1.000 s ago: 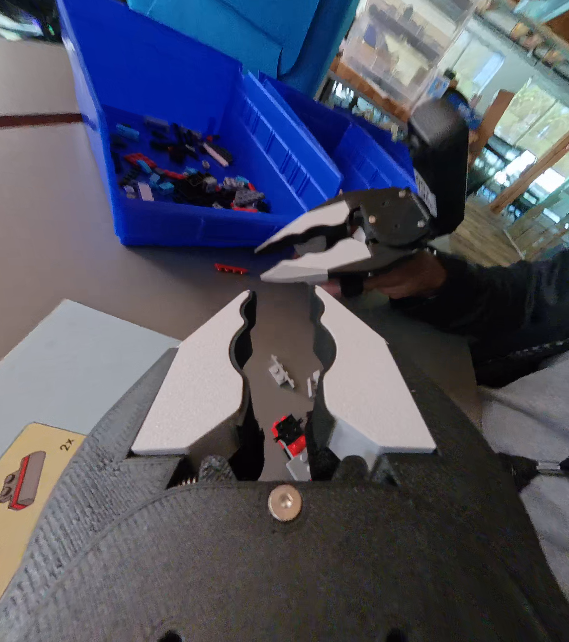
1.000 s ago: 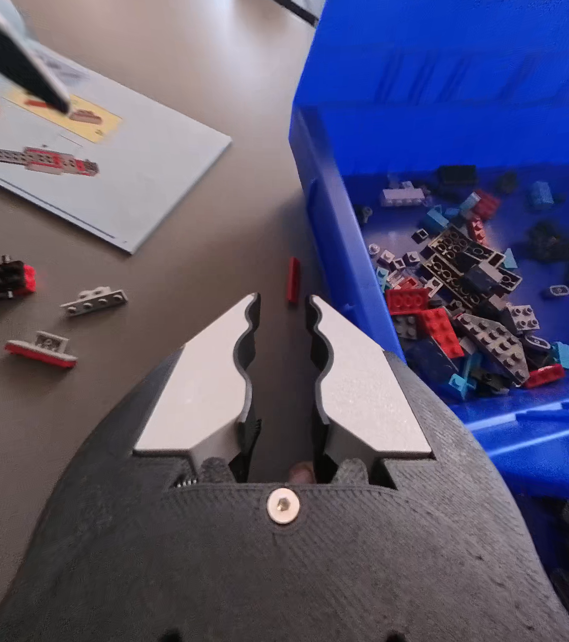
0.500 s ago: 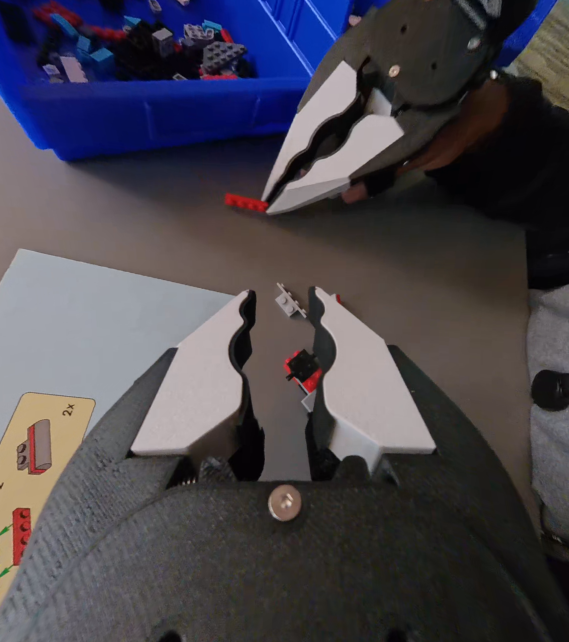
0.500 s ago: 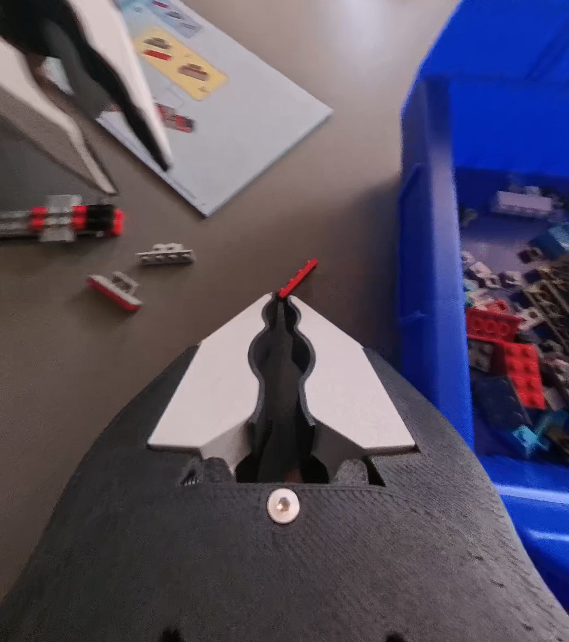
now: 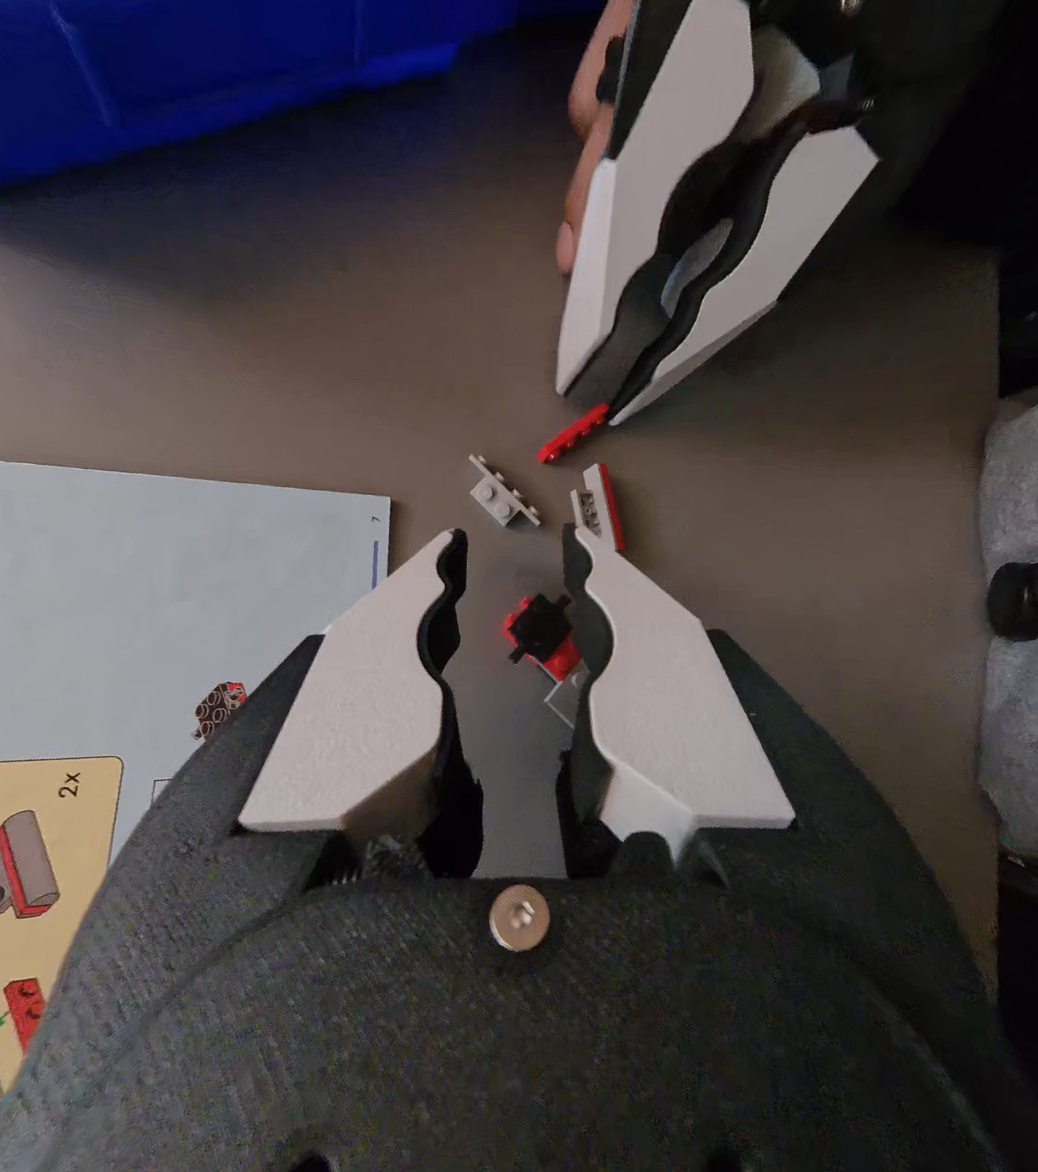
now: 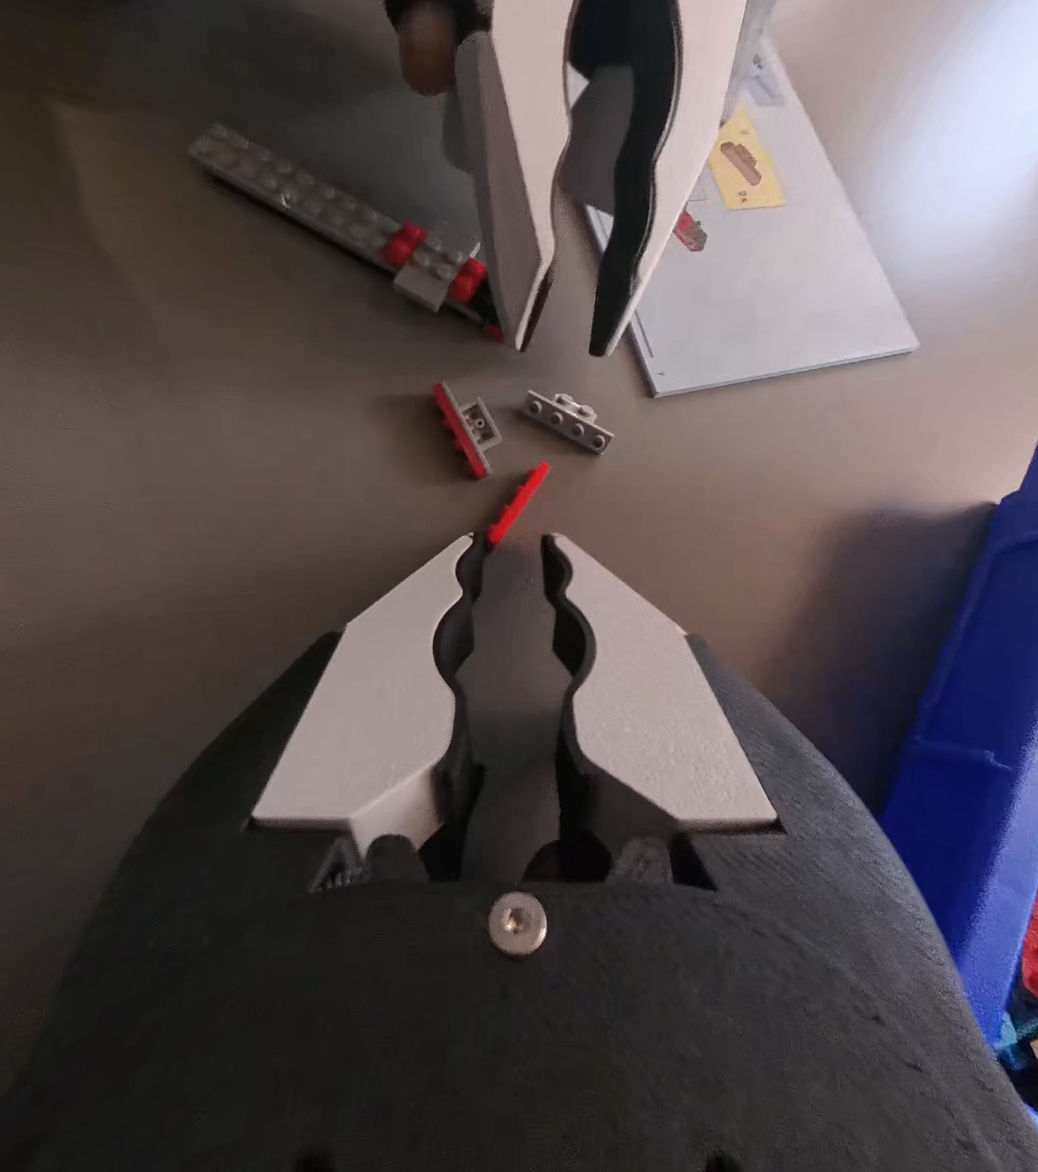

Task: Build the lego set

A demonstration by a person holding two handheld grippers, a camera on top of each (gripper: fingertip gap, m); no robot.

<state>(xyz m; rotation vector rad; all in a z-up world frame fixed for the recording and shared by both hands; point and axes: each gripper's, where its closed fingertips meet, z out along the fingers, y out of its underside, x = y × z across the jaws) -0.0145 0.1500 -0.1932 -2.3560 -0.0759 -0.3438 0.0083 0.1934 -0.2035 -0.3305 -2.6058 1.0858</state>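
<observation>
A thin red plate (image 6: pixel 516 501) lies on the dark table, touching the left fingertip of my right gripper (image 6: pixel 508 539), whose jaws stand slightly apart. It also shows in the left wrist view (image 5: pixel 573 434) at the right gripper's tip (image 5: pixel 614 406). Just beyond it lie a grey bracket (image 6: pixel 570 423) and a grey-and-red piece (image 6: pixel 465 431). My left gripper (image 5: pixel 513 539) is open and empty, hovering over the end of a long grey plate assembly (image 6: pixel 326 203) with red and black bricks (image 5: pixel 538 634). It shows opposite in the right wrist view (image 6: pixel 560 345).
The instruction booklet (image 5: pixel 155 602) lies at the left. It also shows in the right wrist view (image 6: pixel 757 285). A blue bin (image 6: pixel 979 697) holding several loose bricks stands at the right. A person's hand (image 5: pixel 586 127) holds the right gripper. The gap from one gripper's tips to the other's is roughly 6 cm.
My right gripper shut on the red plate beside the bin, carried it to the loose pieces, and its jaws have parted. My left gripper has tilted down closer over the assembly.
</observation>
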